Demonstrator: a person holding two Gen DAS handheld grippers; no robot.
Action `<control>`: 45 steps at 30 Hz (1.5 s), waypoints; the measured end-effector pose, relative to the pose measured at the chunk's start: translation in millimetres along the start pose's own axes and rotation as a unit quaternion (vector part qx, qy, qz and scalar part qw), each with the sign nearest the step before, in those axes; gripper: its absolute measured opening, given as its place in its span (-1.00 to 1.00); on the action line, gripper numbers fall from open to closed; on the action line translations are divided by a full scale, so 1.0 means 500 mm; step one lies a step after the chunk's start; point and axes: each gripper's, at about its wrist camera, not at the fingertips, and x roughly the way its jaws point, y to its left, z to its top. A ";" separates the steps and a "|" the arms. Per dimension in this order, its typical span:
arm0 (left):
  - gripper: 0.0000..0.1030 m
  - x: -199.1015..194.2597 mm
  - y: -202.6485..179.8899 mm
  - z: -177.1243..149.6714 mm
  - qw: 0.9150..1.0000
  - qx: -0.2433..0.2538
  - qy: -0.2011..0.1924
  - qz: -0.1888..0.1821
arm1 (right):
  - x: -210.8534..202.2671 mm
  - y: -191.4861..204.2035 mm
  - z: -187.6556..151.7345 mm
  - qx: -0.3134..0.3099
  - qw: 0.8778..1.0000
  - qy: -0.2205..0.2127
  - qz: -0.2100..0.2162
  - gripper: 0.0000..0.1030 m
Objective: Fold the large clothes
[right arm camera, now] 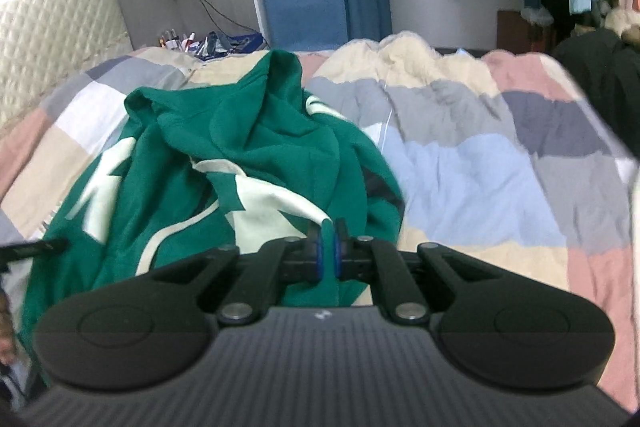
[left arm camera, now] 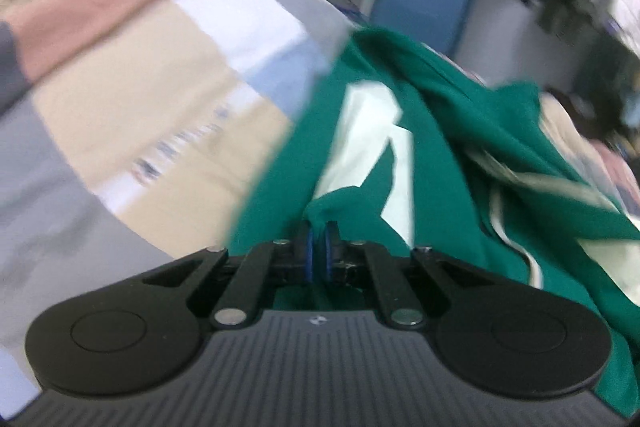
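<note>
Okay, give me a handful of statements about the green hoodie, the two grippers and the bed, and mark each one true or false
1. The green hoodie lies crumpled on a patchwork quilt. True.
2. The right gripper is wide open and holds nothing. False: its jaws are shut on a fold of the hoodie's green cloth.
3. The left gripper pinches green cloth. True.
4. The hoodie is plain green, without markings. False: it carries large pale lettering.
5. The hoodie is already folded into a neat rectangle. False: it is bunched up and unfolded.
</note>
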 end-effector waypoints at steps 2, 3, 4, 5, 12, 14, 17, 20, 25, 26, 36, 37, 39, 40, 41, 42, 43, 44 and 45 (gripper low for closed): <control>-0.88 -0.008 0.034 0.025 0.999 -0.009 -0.021 0.033 | 0.001 -0.006 0.019 -0.001 1.000 -0.006 -0.009 -0.86; -0.88 -0.014 0.057 0.039 0.998 -0.024 -0.029 0.042 | 0.001 -0.012 0.031 0.001 1.000 -0.009 -0.013 -0.86; -0.88 -0.023 0.079 0.050 0.997 -0.041 -0.042 0.052 | -0.001 -0.018 0.044 0.003 1.000 -0.014 -0.017 -0.86; -0.88 -0.034 0.103 0.066 0.995 -0.052 -0.055 0.069 | -0.003 -0.024 0.057 0.001 1.000 -0.021 -0.023 -0.86; -0.88 0.000 0.185 0.098 0.989 -0.054 -0.039 0.135 | -0.009 -0.062 0.162 -0.044 0.989 -0.085 -0.113 -0.87; -0.87 0.024 0.195 0.092 0.988 -0.056 -0.020 0.143 | 0.015 -0.082 0.173 -0.057 0.982 -0.092 -0.156 -0.87; -0.87 0.054 0.212 0.089 0.987 -0.068 0.005 0.147 | 0.086 -0.136 0.160 -0.053 0.976 -0.063 -0.202 -0.86; -0.85 0.066 0.213 0.088 0.988 -0.055 0.022 0.145 | 0.148 -0.196 0.121 -0.015 0.979 -0.033 -0.200 -0.85; -0.17 0.031 0.190 0.093 0.988 -0.055 0.005 0.142 | 0.180 -0.219 0.074 0.020 0.984 -0.028 -0.172 -0.84; 0.11 0.020 0.185 0.095 0.988 -0.056 -0.003 0.143 | 0.173 -0.217 0.072 0.023 0.985 -0.035 -0.170 -0.84; 0.23 -0.117 0.059 0.072 0.996 -0.006 -0.080 0.038 | 0.073 -0.183 0.071 0.087 0.985 -0.123 -0.084 0.46; 0.23 -0.123 0.044 0.065 0.997 -0.002 -0.079 0.014 | 0.063 -0.171 0.072 0.086 0.985 -0.130 -0.077 0.46; 0.23 -0.126 0.016 0.050 0.997 0.000 -0.073 -0.026 | 0.050 -0.150 0.079 0.085 0.985 -0.140 -0.047 0.46; 0.23 -0.125 0.002 0.043 0.997 0.002 -0.069 -0.037 | 0.048 -0.135 0.082 0.079 0.986 -0.144 -0.028 0.46; 0.23 -0.120 -0.014 0.036 0.997 0.002 -0.063 -0.051 | 0.052 -0.114 0.088 0.066 0.987 -0.143 -0.008 0.47; 0.23 -0.116 -0.027 0.028 0.996 0.001 -0.057 -0.062 | 0.064 -0.086 0.096 0.046 0.990 -0.132 0.012 0.47; 0.23 -0.109 -0.038 0.023 0.996 0.000 -0.051 -0.072 | 0.081 -0.058 0.103 0.023 0.993 -0.117 0.027 0.47; 0.23 -0.102 -0.049 0.015 0.996 -0.001 -0.045 -0.082 | 0.102 -0.028 0.111 -0.003 0.994 -0.102 0.040 0.47; 0.23 -0.098 -0.057 0.007 0.995 -0.002 -0.041 -0.086 | 0.127 0.002 0.118 -0.027 0.994 -0.090 0.054 0.47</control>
